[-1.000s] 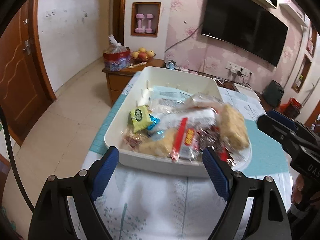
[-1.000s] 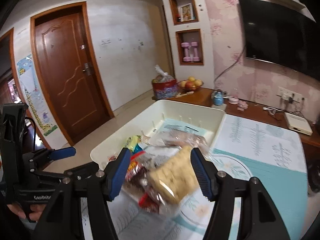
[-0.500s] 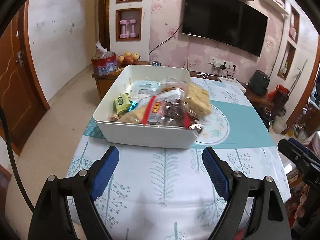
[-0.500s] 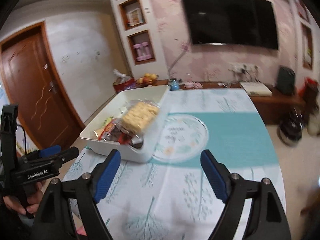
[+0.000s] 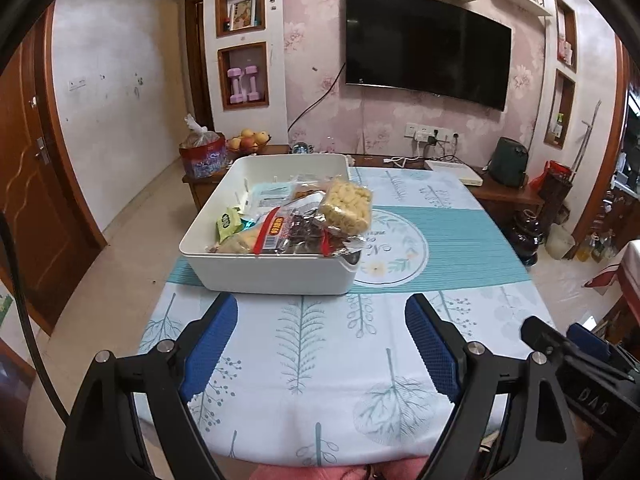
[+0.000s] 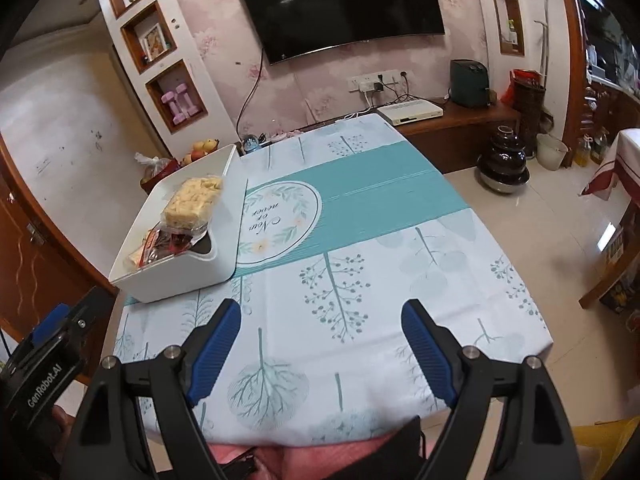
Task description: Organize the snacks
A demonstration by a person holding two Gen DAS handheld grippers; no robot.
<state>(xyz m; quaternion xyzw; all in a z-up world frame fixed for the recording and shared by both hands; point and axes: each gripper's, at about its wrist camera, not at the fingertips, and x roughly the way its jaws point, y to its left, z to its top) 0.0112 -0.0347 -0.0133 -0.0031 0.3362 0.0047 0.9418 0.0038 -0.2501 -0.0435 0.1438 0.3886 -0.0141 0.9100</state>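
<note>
Home living/dining rm. Flat-screen TV (image 5: 428,44) hung on pink floral wallpaper (image 5: 316,60), low wooden console (image 6: 460,120) under it w/ set-top box (image 6: 410,111) & wall sockets (image 5: 430,133). Built-in wall niches far left hold pink dumbbells (image 5: 243,85) & a framed picture (image 5: 242,12). Fruit bowl (image 5: 249,141) on a side cabinet. Dining table w/ leaf-print tablecloth (image 5: 320,336) in the middle, wooden door (image 5: 28,184) at left, tiled floor (image 6: 560,216).

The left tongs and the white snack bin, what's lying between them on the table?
Nothing but bare tablecloth, printed with leaf sprigs. The left wrist view shows it running unbroken from the open left tongs to the white bin.
</note>
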